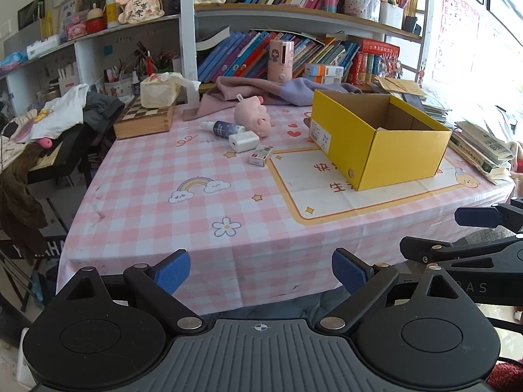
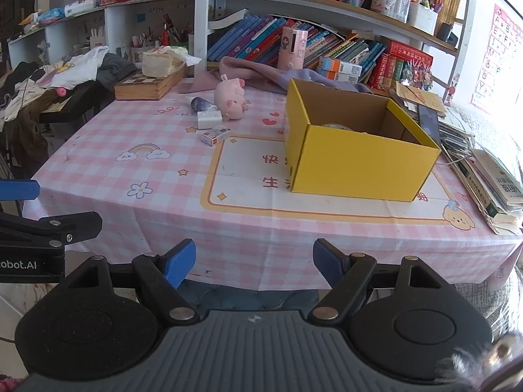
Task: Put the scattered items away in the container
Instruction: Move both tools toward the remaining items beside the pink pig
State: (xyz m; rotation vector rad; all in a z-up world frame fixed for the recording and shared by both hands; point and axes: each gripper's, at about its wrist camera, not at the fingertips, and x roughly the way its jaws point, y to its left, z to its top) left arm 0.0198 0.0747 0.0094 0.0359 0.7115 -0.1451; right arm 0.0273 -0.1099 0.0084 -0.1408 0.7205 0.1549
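An open yellow cardboard box (image 1: 389, 153) (image 2: 359, 166) stands on the right of the pink checked tablecloth. Left of it lie a pink plush pig (image 1: 253, 119) (image 2: 230, 99), a dark small bottle (image 1: 225, 127) (image 2: 201, 104), a white charger block (image 1: 243, 141) (image 2: 209, 119) and a small white and red box (image 1: 261, 155) (image 2: 214, 136). My left gripper (image 1: 261, 272) is open and empty, held before the table's front edge. My right gripper (image 2: 255, 263) is open and empty too, beside it. A round object shows faintly inside the box (image 2: 336, 126).
A chessboard box (image 1: 145, 117) with a tissue pack on it sits at the back left. Purple cloth (image 1: 261, 89) lies behind the pig. Stacked books (image 2: 483, 176) line the table's right edge. Bookshelves rise behind; clothes are piled on a stand at left.
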